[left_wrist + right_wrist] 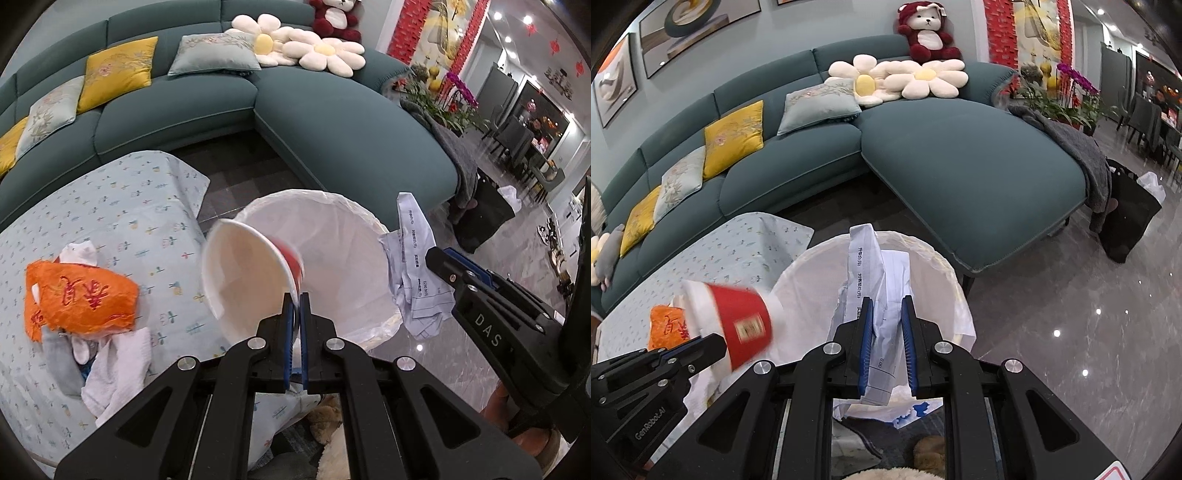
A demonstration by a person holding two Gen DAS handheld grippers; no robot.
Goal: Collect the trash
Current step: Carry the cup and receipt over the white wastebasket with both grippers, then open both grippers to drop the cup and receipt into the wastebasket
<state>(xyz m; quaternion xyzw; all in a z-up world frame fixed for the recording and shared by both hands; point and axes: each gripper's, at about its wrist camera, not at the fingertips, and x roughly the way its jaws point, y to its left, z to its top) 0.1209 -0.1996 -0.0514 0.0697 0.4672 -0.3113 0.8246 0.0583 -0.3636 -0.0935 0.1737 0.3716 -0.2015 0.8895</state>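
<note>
A red and white paper cup (pixel 245 273) hangs by its rim from my left gripper (pixel 295 301), which is shut on it, mouth turned toward the camera. It hovers over the near edge of a white-lined trash bin (pixel 332 236). In the right wrist view the same cup (pixel 738 326) shows its red side, left of the bin (pixel 942 280). My right gripper (pixel 887 306) is shut on crumpled printed paper (pixel 877 280) above the bin's opening. From the left wrist view that paper (pixel 415 266) hangs at the bin's right rim, held by the right gripper (pixel 436 258).
An orange plastic bag (pixel 79 299) and white and grey cloths (pixel 110 365) lie on the table with the patterned blue cloth (pixel 110 206) at left. A teal sectional sofa (pixel 332 122) curves behind the bin. A black bag (pixel 1126 218) stands on the glossy floor at right.
</note>
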